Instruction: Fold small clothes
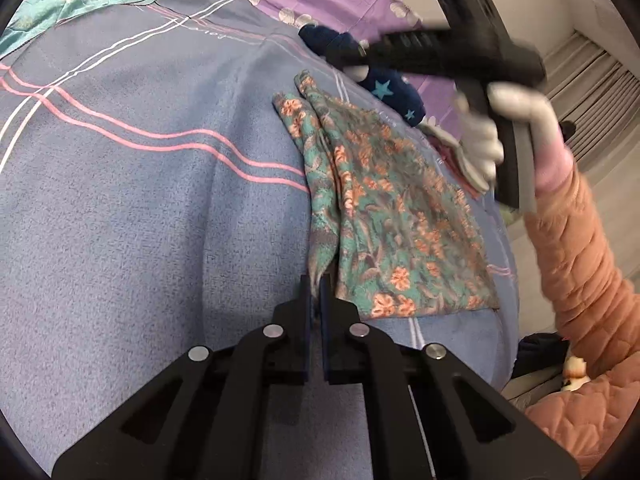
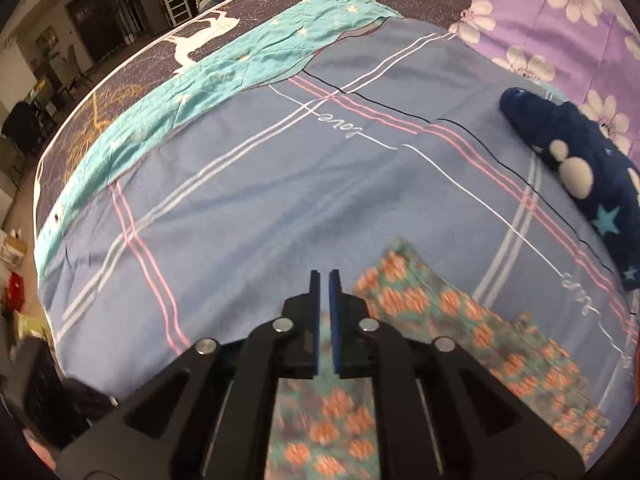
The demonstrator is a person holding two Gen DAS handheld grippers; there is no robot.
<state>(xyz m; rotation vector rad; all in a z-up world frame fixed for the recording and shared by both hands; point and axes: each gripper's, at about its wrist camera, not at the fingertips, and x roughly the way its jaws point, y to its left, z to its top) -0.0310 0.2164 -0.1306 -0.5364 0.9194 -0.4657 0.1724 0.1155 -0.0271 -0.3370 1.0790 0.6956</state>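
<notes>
Floral cloth, teal with orange blossoms, lies folded on a blue bedsheet crossed by pink and white stripes. In the left wrist view, going from left to right, bare sheet comes first, then the left gripper low in the middle, its jaws drawn almost together with a narrow slit between them. The cloth's near left corner sits right at those tips; whether the pads pinch that edge I cannot tell, since the fingers hide the spot. The rest of the cloth spreads up and to the right of the tips. Further right, a white-gloved hand with a peach quilted sleeve holds the other tool above the cloth's far edge, beside a dark blue star-patterned garment.

In the right wrist view the right gripper has its jaws nearly closed, a thin gap showing bare sheet and nothing clamped. The cloth, blurred, lies beneath the tool and just right of its tips.
</notes>
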